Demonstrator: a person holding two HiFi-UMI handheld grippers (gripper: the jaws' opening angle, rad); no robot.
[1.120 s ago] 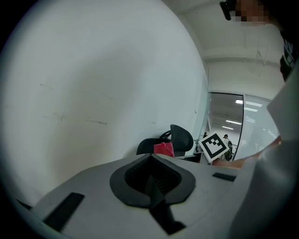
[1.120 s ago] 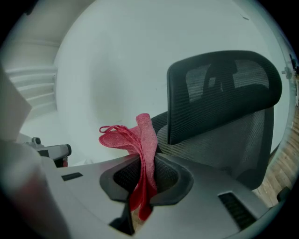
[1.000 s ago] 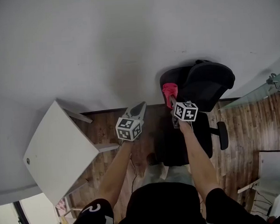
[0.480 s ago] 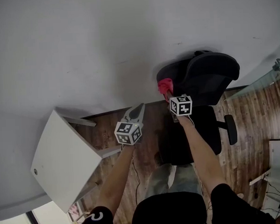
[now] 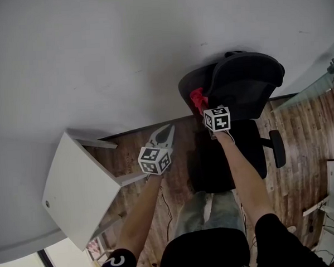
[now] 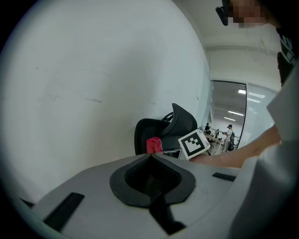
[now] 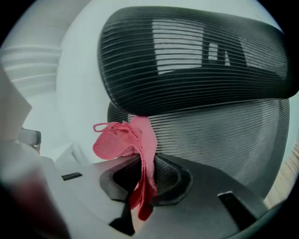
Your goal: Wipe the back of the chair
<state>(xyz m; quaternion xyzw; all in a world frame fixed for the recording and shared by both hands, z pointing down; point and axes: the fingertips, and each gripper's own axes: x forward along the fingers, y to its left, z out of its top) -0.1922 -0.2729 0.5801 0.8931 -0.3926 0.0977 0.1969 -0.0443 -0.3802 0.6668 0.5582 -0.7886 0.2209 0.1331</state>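
The chair's mesh back (image 7: 224, 135) now has the pink cloth (image 7: 117, 142) raised against it, just under the headrest (image 7: 187, 56). The right gripper (image 7: 142, 163) is clamped on the cloth, so wiping seems under way. The left gripper (image 5: 166, 131) is closed, empty and well apart.

place: office | mesh swivel chair (image 5: 243, 81) | glass partition (image 5: 313, 92) | white desk (image 5: 74, 182) | wood floor (image 5: 308, 136)

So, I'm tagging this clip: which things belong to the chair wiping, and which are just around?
In the job: office chair, pink cloth, right gripper shut on the cloth.
Just around: white table, empty left gripper, wood floor.
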